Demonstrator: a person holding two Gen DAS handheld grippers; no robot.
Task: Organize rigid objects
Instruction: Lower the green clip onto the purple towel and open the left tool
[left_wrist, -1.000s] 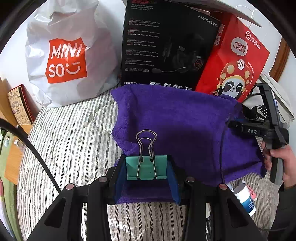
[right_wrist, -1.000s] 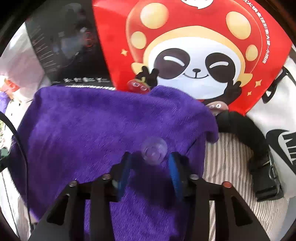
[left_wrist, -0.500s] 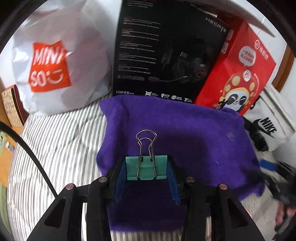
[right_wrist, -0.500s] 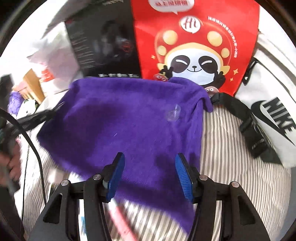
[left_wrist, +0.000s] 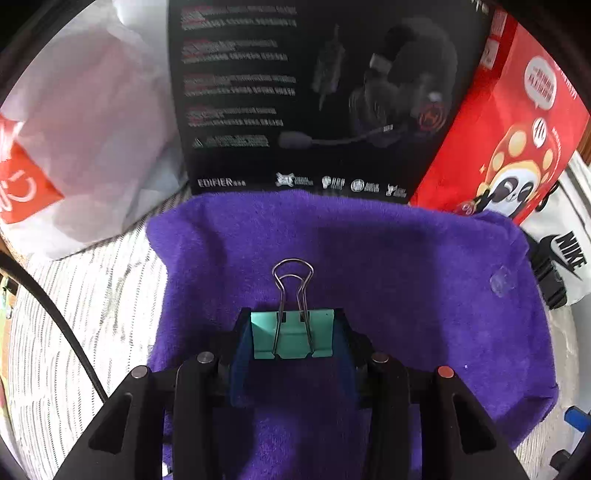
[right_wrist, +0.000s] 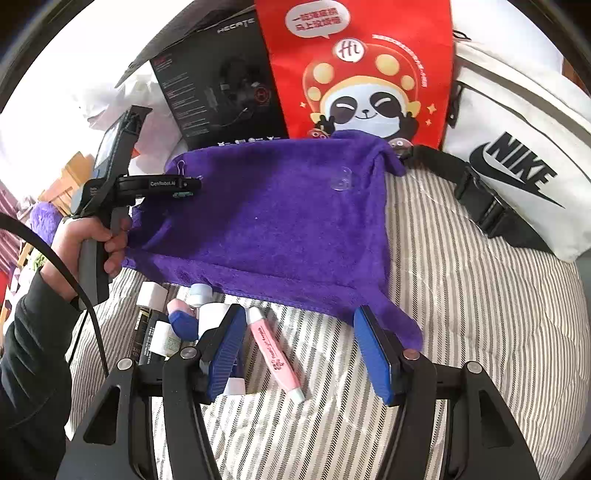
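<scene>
Teal binder clip (left_wrist: 292, 335) sits clamped between the pads of the left tool (left_wrist: 293, 341), above the purple towel (left_wrist: 388, 280) spread on the bed (right_wrist: 461, 295) and not yet put down. A clear suction cup (right_wrist: 341, 179) already lies near the towel's far right corner. The right tool (right_wrist: 300, 354), its jaws just opened wider, holds nothing; the pink tube (right_wrist: 275, 354) and small bottles (right_wrist: 173, 328) off the towel's near edge look still unsorted.

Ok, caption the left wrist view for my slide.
Left gripper clamps a teal binder clip above the purple towel.
</scene>
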